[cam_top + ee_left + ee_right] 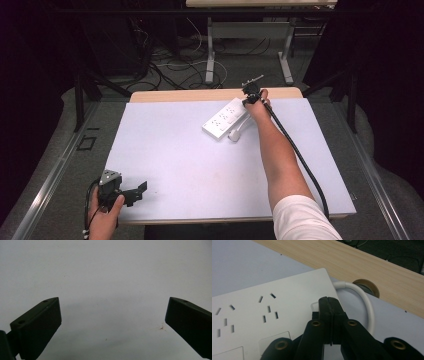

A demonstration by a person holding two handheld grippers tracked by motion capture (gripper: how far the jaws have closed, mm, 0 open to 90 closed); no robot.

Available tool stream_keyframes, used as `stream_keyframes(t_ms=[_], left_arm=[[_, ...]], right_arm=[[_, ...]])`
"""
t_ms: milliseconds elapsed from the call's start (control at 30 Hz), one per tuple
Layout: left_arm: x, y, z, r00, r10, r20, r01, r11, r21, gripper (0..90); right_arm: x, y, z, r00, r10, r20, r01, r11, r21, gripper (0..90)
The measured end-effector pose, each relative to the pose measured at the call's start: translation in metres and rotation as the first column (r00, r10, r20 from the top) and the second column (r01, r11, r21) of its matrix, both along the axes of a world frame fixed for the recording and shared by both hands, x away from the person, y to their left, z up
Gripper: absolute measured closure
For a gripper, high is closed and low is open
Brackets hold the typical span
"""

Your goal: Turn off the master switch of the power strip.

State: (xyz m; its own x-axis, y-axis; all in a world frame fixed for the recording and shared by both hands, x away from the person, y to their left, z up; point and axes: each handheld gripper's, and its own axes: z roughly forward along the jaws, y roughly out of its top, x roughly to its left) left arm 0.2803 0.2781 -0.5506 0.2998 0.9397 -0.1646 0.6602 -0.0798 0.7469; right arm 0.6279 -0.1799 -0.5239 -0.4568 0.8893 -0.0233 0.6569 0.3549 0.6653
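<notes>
Right claw point(331, 315): jaws pressed together, nothing between them, tips resting on the corner end of the white power strip point(269, 315) where a small clear button sits; just beyond, the strip's white cord point(364, 297) loops out beside a round hole in the wooden edge of the counter point(352, 262). From above, the power strip point(225, 119) lies angled near the counter's far edge, right hand point(257, 102) over its far end. Left claw point(112, 322): jaws spread wide over bare counter, held by the left hand point(106, 212) at the near left corner, well apart from the strip.
</notes>
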Motion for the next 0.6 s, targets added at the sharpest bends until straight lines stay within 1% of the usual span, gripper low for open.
stream_keyframes(t_ms=[33,67,100,133,167,200,267,300,400,467,500,533,567,600], left_arm=[[0.0000,0.0000,0.0000,1.0000,0.000,0.000,0.000,1.0000,0.000,0.5],[-0.0001,-0.0001,0.0000,1.0000,0.000,0.000,0.000,1.0000,0.000,0.6],[-0.0001,-0.0005,-0.0004,1.0000,0.001,0.001,-0.001,1.0000,-0.001,0.5],[-0.0001,-0.0005,-0.0004,1.0000,0.001,0.001,-0.001,1.0000,-0.001,0.5],[0.0000,-0.0010,-0.0010,1.0000,0.000,0.000,0.000,1.0000,-0.004,0.5],[0.0000,-0.0010,-0.0010,1.0000,0.000,0.000,0.000,1.0000,-0.004,0.5],[-0.0002,-0.0020,-0.0009,1.0000,0.000,-0.002,0.000,1.0000,-0.004,0.6],[-0.0002,-0.0020,-0.0009,1.0000,0.000,-0.002,0.000,1.0000,-0.004,0.5],[-0.0003,-0.0023,-0.0005,1.0000,-0.006,-0.001,0.006,1.0000,-0.001,0.6],[-0.0007,-0.0019,-0.0008,1.0000,-0.002,-0.001,0.002,1.0000,-0.004,0.6],[-0.0008,-0.0015,-0.0007,1.0000,-0.002,0.000,0.002,1.0000,-0.003,0.6],[-0.0010,-0.0011,-0.0005,1.0000,-0.003,-0.001,0.003,1.0000,-0.003,0.6],[-0.0010,-0.0011,-0.0005,1.0000,-0.003,-0.001,0.003,1.0000,-0.003,0.5],[-0.0011,-0.0009,-0.0006,1.0000,-0.002,0.000,0.002,1.0000,-0.003,0.5]], right_arm=[[0.0001,-0.0013,0.0004,1.0000,0.001,-0.006,-0.001,1.0000,-0.007,90.0],[0.0000,-0.0010,-0.0004,1.0000,-0.009,-0.001,0.009,0.9998,0.016,90.0],[0.0007,-0.0029,-0.0005,1.0000,-0.007,-0.002,0.007,1.0000,0.004,90.0],[0.0005,-0.0031,-0.0002,0.9999,-0.008,-0.009,0.008,1.0000,0.003,90.0],[0.0001,-0.0027,-0.0002,0.9998,-0.009,-0.016,0.009,0.9999,0.012,90.0],[-0.0006,-0.0034,-0.0004,0.9996,-0.019,-0.020,0.019,0.9998,-0.001,90.0],[0.0003,-0.0038,-0.0013,1.0000,0.004,-0.005,-0.004,1.0000,-0.006,90.0],[-0.0001,-0.0026,-0.0008,1.0000,-0.002,-0.007,0.002,0.9996,-0.030,90.0],[-0.0009,-0.0006,-0.0022,1.0000,-0.010,0.000,0.010,0.9995,-0.031,90.0],[-0.0007,0.0007,-0.0023,0.9998,-0.019,-0.003,0.019,0.9995,-0.026,90.0],[-0.0004,0.0004,-0.0022,0.9999,-0.016,-0.005,0.016,0.9991,-0.039,90.0],[-0.0003,0.0012,-0.0027,0.9998,-0.020,-0.001,0.020,0.9989,-0.042,90.0],[0.0005,0.0014,-0.0031,1.0000,-0.010,0.002,0.010,0.9990,-0.044,90.0],[0.0008,0.0009,-0.0035,1.0000,-0.010,0.002,0.010,0.9995,-0.030,90.0]])
